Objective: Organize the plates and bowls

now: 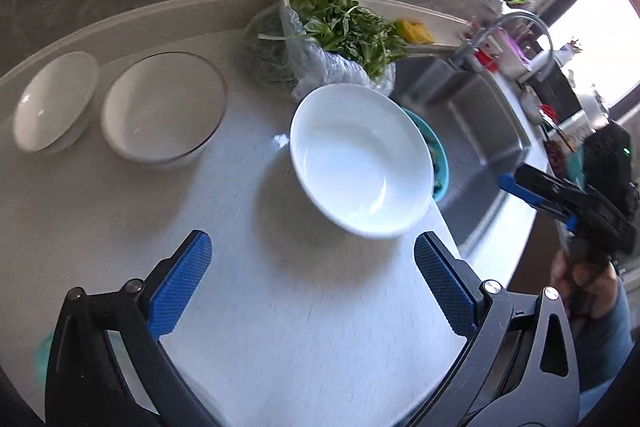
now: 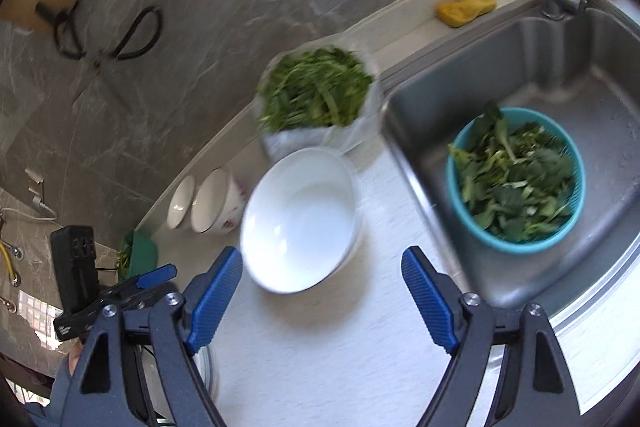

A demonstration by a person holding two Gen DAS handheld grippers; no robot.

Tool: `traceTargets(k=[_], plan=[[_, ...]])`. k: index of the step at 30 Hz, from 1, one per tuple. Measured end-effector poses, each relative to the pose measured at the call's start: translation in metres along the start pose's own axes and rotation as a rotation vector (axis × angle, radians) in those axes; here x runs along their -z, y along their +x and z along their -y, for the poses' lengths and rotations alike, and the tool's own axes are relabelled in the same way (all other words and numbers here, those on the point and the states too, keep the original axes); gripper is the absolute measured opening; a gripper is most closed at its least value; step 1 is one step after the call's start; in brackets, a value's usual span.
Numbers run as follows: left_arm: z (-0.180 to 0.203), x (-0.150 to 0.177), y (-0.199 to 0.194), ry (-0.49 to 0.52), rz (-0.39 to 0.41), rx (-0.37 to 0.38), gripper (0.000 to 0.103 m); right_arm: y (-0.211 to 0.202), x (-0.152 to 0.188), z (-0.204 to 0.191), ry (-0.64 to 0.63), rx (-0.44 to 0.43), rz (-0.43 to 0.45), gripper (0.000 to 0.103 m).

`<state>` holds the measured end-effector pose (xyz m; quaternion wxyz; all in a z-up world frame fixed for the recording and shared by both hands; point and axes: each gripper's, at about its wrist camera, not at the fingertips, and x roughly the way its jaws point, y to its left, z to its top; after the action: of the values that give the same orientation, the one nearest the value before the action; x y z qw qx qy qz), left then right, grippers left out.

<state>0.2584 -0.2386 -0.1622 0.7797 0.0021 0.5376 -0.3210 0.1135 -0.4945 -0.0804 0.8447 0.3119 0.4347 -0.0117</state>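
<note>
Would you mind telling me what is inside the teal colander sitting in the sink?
The teal colander in the sink holds a heap of dark leafy greens. The leaves cover its bottom, so anything beneath them cannot be seen.

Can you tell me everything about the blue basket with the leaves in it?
The teal basket is round, looks like plastic, and its wall has a fine mesh of little holes like a strainer. It stands upright on the floor of the metal sink, over toward the counter side. It is heaped with dark green leaves, and a few poke up over the rim. Nothing else touches it, and both tongs are away from it.
</note>
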Motion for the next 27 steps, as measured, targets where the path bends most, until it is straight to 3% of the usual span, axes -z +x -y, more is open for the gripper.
traceTargets(k=[4,11,13,17,20,24,26,27], plan=[[0.002,-0.019,0.042,-0.008,-0.022,-0.054,0.102,0.012,-0.018,0.013,-0.022,-0.008,-0.031,0.084],[-0.004,-0.028,0.087,-0.062,-0.045,-0.043,0.098,0.052,-0.034,0.025,-0.061,-0.024,-0.105,0.077],[-0.001,-0.03,0.098,-0.057,-0.066,-0.051,0.087,0.066,-0.039,0.026,-0.068,-0.026,-0.138,0.076],[0.002,-0.033,0.113,-0.062,-0.076,-0.073,0.084,0.088,-0.044,0.026,-0.082,-0.02,-0.188,0.074],[-0.001,-0.039,0.128,-0.08,-0.085,-0.074,0.068,0.099,-0.047,0.025,-0.095,-0.019,-0.212,0.068],[-0.004,-0.044,0.142,-0.078,-0.1,-0.085,0.064,0.115,-0.048,0.026,-0.105,-0.014,-0.251,0.062],[-0.007,-0.045,0.148,-0.084,-0.106,-0.077,0.054,0.122,-0.048,0.026,-0.104,-0.014,-0.266,0.058],[-0.009,-0.045,0.151,-0.088,-0.109,-0.072,0.043,0.124,-0.047,0.026,-0.106,-0.013,-0.269,0.055]])
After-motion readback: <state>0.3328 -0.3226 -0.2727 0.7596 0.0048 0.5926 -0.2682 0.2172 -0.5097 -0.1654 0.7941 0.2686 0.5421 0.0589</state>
